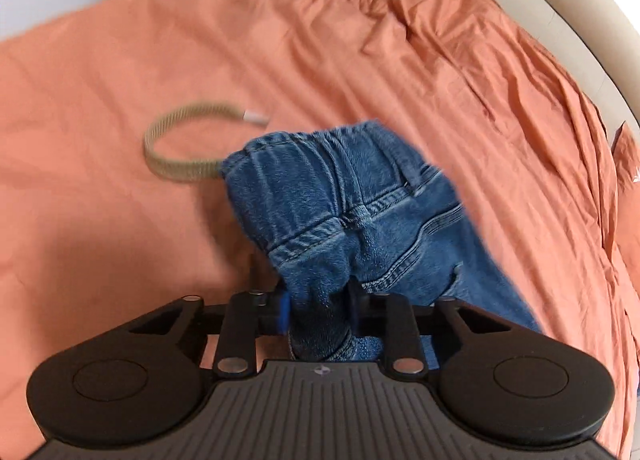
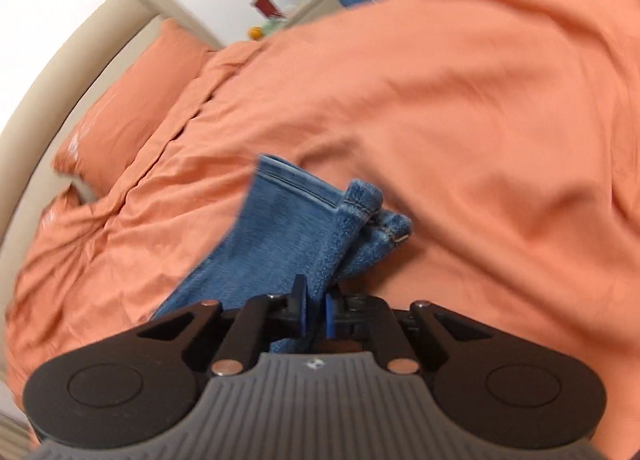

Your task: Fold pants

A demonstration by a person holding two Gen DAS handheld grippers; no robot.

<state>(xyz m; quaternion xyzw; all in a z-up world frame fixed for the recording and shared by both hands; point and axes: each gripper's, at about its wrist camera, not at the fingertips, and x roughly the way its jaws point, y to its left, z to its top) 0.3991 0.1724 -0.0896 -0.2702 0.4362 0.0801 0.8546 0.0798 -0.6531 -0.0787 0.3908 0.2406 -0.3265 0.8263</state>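
Blue denim pants (image 1: pixel 360 212) hang bunched over the orange bedspread (image 1: pixel 200 60). In the left wrist view my left gripper (image 1: pixel 318 310) is shut on a thick wad of the waistband end, the elastic waist and back seams fanning out above the fingers. In the right wrist view my right gripper (image 2: pixel 316 314) is shut on a thin fold of the same pants (image 2: pixel 288 228), near a hemmed edge and a belt loop with a small metal ring. The rest of the pants is hidden below both grippers.
A tan ribbed headband (image 1: pixel 176 156) lies on the bedspread left of the pants. Orange pillows (image 2: pixel 132 108) and a beige headboard (image 2: pixel 60 60) stand at the far left in the right wrist view. The bedspread is rumpled toward the right edge (image 1: pixel 500 80).
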